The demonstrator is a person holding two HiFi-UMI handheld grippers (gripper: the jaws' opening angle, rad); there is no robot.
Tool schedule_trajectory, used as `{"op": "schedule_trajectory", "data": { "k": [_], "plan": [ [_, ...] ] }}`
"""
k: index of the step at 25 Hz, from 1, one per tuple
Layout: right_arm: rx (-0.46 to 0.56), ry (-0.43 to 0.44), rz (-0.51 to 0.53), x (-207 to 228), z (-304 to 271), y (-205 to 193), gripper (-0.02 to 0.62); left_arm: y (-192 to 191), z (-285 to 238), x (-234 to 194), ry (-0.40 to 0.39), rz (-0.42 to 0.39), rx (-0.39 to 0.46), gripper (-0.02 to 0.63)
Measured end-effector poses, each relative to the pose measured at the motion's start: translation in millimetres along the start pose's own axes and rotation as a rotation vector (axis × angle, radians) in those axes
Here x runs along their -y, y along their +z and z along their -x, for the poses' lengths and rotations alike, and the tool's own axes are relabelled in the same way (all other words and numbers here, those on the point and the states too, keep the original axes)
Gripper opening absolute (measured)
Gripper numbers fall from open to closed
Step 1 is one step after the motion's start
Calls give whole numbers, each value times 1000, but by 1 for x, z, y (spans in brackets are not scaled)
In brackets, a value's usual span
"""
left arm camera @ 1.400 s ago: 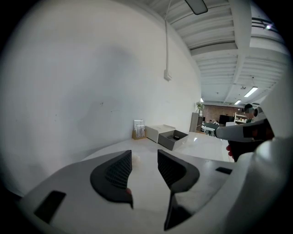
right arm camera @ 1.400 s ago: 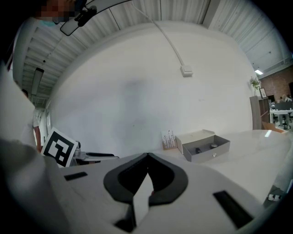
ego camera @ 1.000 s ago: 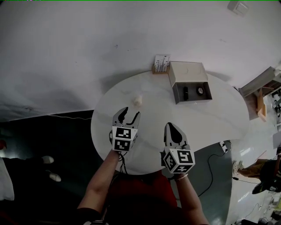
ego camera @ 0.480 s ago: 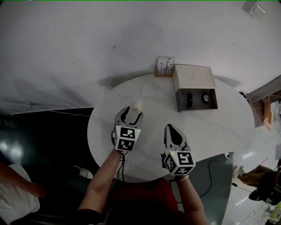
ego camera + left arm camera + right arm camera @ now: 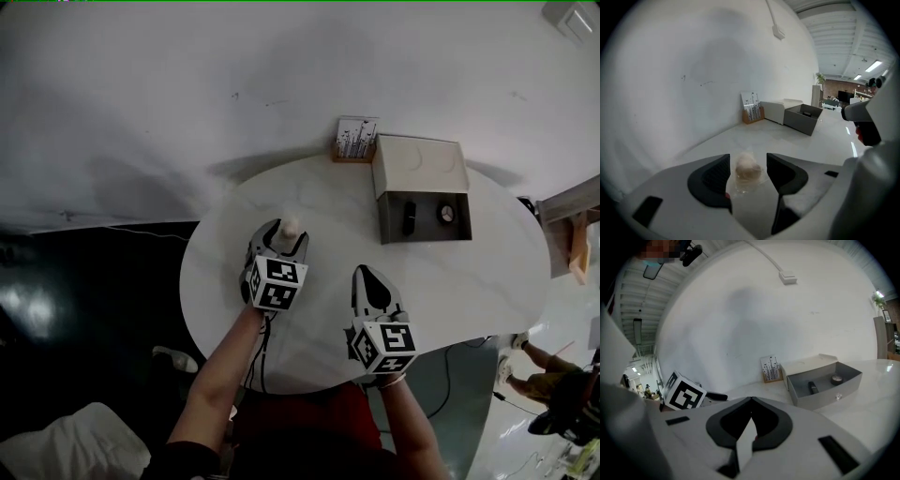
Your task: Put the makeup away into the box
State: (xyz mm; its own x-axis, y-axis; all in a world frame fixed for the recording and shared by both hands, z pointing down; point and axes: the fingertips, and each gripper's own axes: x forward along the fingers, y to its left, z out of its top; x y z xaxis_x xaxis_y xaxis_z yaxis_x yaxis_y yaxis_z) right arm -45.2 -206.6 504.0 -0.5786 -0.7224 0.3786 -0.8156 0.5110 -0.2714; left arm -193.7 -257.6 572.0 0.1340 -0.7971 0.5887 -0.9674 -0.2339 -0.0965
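A small beige makeup sponge in a clear wrapper (image 5: 290,228) (image 5: 747,171) stands on the round white table (image 5: 319,328). My left gripper (image 5: 278,242) (image 5: 748,168) is open around it, a jaw on either side, pads apart from it. My right gripper (image 5: 373,281) (image 5: 750,401) is shut and empty, lower on the table. The grey box (image 5: 424,216) (image 5: 825,385) sits open at the far right of the table, its lid up, with a dark tube (image 5: 410,218) and a small round jar (image 5: 446,214) inside.
A small wooden holder with printed cards (image 5: 354,141) (image 5: 752,112) stands against the white wall left of the box. A cable (image 5: 459,375) runs on the floor near the table's right edge. White cloth (image 5: 84,450) lies at the lower left on the dark floor.
My left gripper moved forward across the table and its jaws now flank the sponge. My right gripper shifted forward slightly and stayed shut.
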Motion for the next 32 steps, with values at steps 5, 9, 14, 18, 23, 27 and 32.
{"op": "schedule_trajectory", "data": {
  "k": [5, 9, 14, 18, 23, 27, 32],
  "plan": [
    [-14, 8, -1, 2, -5, -2, 12, -16, -9, -5, 19, -1, -67, 227],
    [-23, 9, -2, 4, -7, -3, 12, -20, -11, -6, 24, -27, -93, 206],
    [-16, 9, 4, -1, -6, 0, 12, -19, -5, -8, 17, -1, -82, 184],
    [-10, 4, 5, -6, -3, 0, 12, -10, 8, -10, 9, 16, -44, 181],
    [12, -11, 5, -16, 4, 5, 12, 5, 25, -7, -13, 6, 1, 179],
    [44, -39, 10, -23, 14, 11, 12, 14, 42, -3, -37, -6, 36, 179],
    [73, -81, 13, -30, 31, 14, 12, 20, 63, 4, -69, -25, 68, 179]
  ]
}}
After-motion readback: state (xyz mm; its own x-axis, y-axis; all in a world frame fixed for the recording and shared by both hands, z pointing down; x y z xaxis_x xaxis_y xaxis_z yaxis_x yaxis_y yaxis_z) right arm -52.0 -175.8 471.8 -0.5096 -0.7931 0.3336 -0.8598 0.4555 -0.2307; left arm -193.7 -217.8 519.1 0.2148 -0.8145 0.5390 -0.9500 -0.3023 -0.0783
